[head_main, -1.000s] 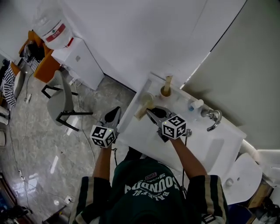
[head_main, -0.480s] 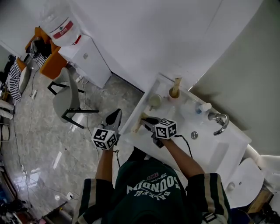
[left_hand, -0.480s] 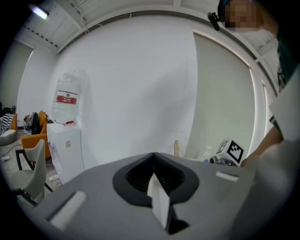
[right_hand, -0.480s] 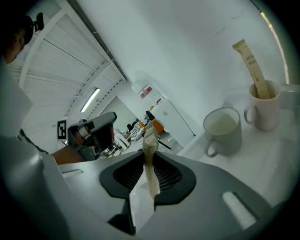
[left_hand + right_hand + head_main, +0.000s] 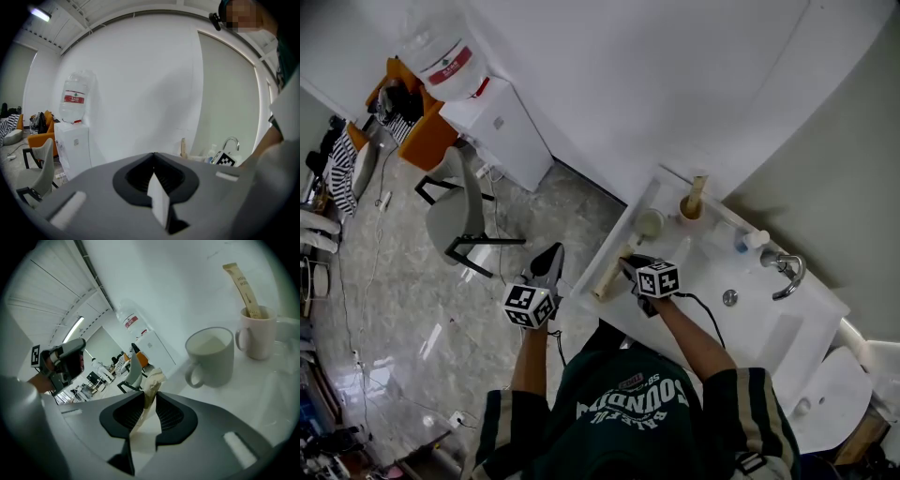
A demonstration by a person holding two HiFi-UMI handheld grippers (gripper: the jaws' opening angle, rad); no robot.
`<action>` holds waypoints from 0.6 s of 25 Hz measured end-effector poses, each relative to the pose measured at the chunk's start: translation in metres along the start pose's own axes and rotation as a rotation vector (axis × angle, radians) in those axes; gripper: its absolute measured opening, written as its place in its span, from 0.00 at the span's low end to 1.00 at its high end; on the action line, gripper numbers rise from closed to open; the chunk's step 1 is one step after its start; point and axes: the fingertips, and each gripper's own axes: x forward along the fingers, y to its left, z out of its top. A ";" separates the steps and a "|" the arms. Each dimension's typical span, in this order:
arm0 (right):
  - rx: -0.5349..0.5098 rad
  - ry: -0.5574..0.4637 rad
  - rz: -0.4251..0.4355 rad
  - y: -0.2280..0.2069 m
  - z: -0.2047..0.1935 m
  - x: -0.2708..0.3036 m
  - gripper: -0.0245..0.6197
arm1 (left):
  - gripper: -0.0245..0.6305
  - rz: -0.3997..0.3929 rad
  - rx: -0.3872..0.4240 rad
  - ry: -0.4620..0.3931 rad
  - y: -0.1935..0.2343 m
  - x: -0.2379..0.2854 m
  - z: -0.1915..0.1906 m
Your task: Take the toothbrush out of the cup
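Along the wall, a white sink counter fills the right side of the head view, with a water dispenser and a grey chair standing on the tiled floor to its left. A person in a dark green shirt leans over the counter's front edge.

The left gripper hangs over the floor just off the counter's left edge, its jaws pressed together with nothing between them. The right gripper is over the counter's left end and pinches the toothbrush, a beige paper-wrapped stick that pokes out past the jaw tips. The toothbrush is clear of both cups, slanting along the counter's left edge; whether it touches the surface cannot be told.

Behind it stands a pale grey mug, empty, handle toward the gripper. Just beside that is a pink cup holding a second wrapped stick, upright and leaning slightly. A faucet stands further right.
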 end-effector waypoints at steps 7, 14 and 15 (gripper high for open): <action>0.035 0.084 -0.027 -0.008 -0.016 0.014 0.23 | 0.11 -0.005 0.002 0.007 0.008 -0.003 0.002; 0.023 0.132 -0.080 -0.020 -0.025 0.003 0.31 | 0.11 -0.044 0.009 0.013 -0.002 0.007 0.002; 0.010 0.137 -0.100 -0.025 -0.025 0.000 0.32 | 0.11 -0.050 0.010 0.014 -0.004 0.009 0.002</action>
